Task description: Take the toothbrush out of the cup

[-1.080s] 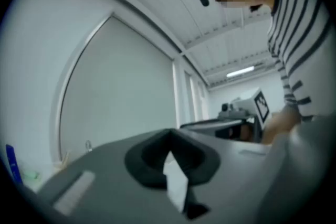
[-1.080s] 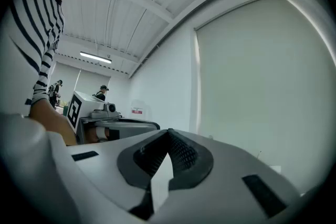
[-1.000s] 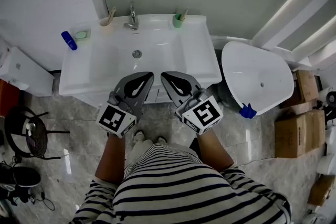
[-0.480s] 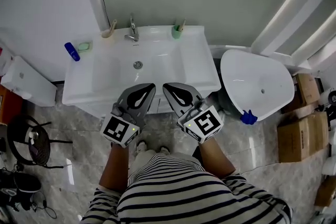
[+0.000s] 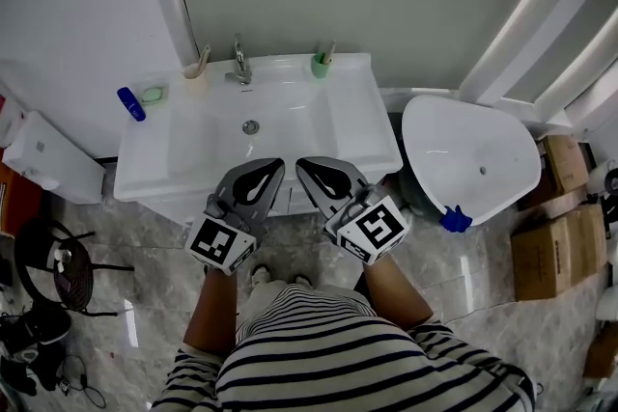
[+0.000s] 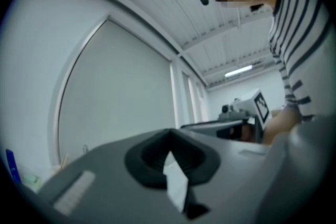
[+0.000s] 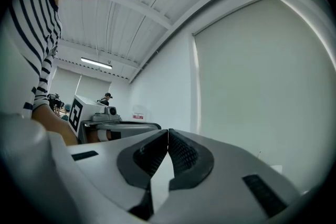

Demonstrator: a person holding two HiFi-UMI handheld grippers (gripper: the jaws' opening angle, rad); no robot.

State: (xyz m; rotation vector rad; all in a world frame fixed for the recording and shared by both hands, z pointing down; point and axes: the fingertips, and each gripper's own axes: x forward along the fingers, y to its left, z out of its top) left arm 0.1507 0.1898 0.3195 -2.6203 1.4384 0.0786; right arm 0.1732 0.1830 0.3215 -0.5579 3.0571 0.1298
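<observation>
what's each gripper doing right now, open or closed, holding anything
Left gripper: closed, holding nothing.
Right gripper: closed, holding nothing.

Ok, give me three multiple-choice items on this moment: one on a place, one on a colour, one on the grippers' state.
1. In the head view, on which side of the faucet does the green cup stand?
A left
B right
C in front

2. What colour is the other cup, across the faucet from it?
A beige
B red
C black

3. How do the left gripper and right gripper stand?
A both wide open
B both shut, empty
C one shut on something

Answers: B, the green cup sits to the faucet's right; A, the other cup's wall is pale beige; B, each gripper view shows jaws together with nothing between.
</observation>
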